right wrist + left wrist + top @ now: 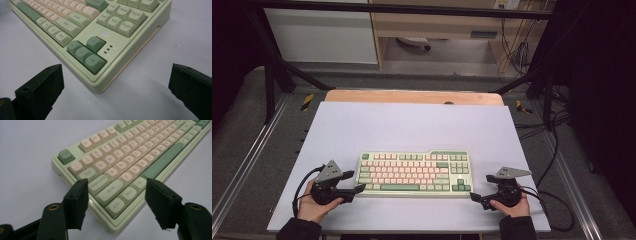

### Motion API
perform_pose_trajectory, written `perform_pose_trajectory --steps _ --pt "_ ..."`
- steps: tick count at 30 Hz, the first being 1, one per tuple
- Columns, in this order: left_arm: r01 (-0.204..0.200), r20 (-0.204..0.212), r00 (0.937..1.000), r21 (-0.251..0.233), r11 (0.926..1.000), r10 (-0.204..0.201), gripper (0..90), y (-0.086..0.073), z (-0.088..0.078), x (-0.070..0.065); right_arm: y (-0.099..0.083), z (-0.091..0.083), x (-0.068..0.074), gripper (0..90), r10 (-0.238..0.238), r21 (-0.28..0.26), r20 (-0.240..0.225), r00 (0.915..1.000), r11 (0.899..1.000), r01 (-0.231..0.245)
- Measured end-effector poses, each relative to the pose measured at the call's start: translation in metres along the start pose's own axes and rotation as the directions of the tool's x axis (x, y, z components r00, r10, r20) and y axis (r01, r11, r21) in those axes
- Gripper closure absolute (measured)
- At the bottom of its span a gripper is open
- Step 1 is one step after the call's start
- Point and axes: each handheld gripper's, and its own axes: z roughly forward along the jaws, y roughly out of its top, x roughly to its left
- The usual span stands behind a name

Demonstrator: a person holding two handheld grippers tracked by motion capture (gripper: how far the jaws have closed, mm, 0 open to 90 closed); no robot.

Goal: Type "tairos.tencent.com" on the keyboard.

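A pale green keyboard [414, 172] with cream and green keys lies flat on the light mat near the front edge. My left gripper [357, 181] is at its near left corner. In the left gripper view the left gripper [116, 185] has its jaws either side of that corner of the keyboard [120, 165], by the Ctrl and Shift keys, with no pad visibly pressing. My right gripper [480, 187] is at the near right corner. Seen from the right gripper [117, 68], the jaws stand wide apart and the arrow-key corner of the keyboard [75, 30] lies just ahead of them.
The light mat [412, 125] covers a wooden table [412, 96], with bare mat behind the keyboard. Black frame posts stand at the back left [269, 85] and back right [547, 95]. Cables [557, 150] trail down the right side.
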Motion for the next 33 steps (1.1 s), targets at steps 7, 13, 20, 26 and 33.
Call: perform_pose_trajectory --steps 7,13,20,26,33 --pt "0.004 0.006 1.0000 0.007 1.0000 -0.004 49.7 0.011 0.005 -0.005 0.000 0.000 0.000 0.5 -0.003 -0.001 0.001 1.0000 1.000 0.003" --pt "0.020 0.012 0.9997 -0.004 0.9998 -0.020 58.5 0.021 0.010 -0.008 0.000 0.000 0.000 0.5 -0.003 0.003 0.001 1.0000 1.000 0.003" --pt "0.027 0.025 0.9993 -0.005 0.9996 -0.026 65.6 0.030 0.019 -0.013 0.000 0.000 0.000 0.5 -0.002 0.004 0.001 1.0000 1.000 0.002" --pt "0.028 0.026 0.9993 -0.005 0.9996 -0.027 72.5 0.039 0.027 -0.017 0.000 0.001 0.000 0.5 -0.003 0.004 0.000 1.0000 1.000 0.003" --pt "0.022 0.027 0.9994 0.001 0.9997 -0.022 79.4 0.046 0.036 -0.021 0.000 0.001 0.000 0.5 -0.004 0.005 0.000 1.0000 1.000 0.004"
